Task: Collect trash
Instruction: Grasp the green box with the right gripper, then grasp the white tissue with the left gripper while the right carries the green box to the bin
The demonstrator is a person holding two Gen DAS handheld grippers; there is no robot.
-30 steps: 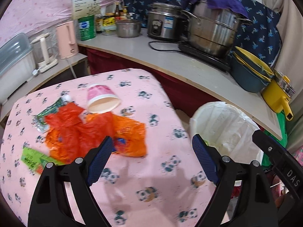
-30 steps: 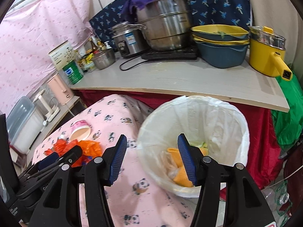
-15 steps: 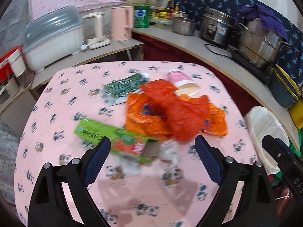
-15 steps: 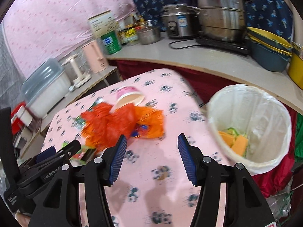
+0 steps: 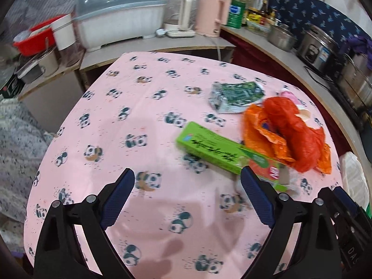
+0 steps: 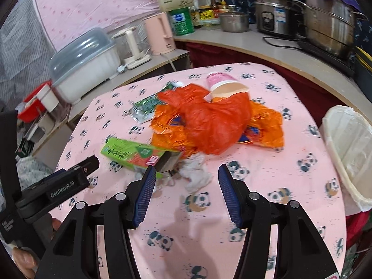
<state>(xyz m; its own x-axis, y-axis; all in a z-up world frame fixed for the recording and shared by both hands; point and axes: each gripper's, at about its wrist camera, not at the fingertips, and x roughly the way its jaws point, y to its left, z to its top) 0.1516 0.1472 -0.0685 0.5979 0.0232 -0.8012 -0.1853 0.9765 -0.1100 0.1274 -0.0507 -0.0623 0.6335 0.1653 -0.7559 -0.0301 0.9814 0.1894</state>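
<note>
Trash lies on a pink panda tablecloth [image 5: 144, 107]: a long green box [image 5: 216, 151] [image 6: 137, 154], red and orange plastic bags [image 5: 290, 130] [image 6: 214, 121], a green foil wrapper [image 5: 234, 93] [image 6: 145, 107], a tipped pink cup [image 6: 223, 83] and a crumpled white tissue [image 6: 196, 173]. My left gripper [image 5: 187, 181] hovers over bare cloth left of the box, its jaws opening wide with nothing between them. My right gripper [image 6: 187, 176] is open just before the tissue, which sits beyond its blue pads. The white-lined bin [image 6: 348, 148] stands off the table's right edge.
Behind the table a counter holds a dish rack with a grey lid [image 5: 118, 21], a pink kettle [image 5: 212, 14], a green can [image 6: 182, 21], a rice cooker [image 6: 273, 14] and steel pots [image 6: 330, 28]. A person's hand holds the left gripper's body [image 6: 48, 193] at lower left.
Both grippers swung left, away from the bin and over the table's trash pile. The left jaws spread slightly wider. The bin now sits at the right edge of both views.
</note>
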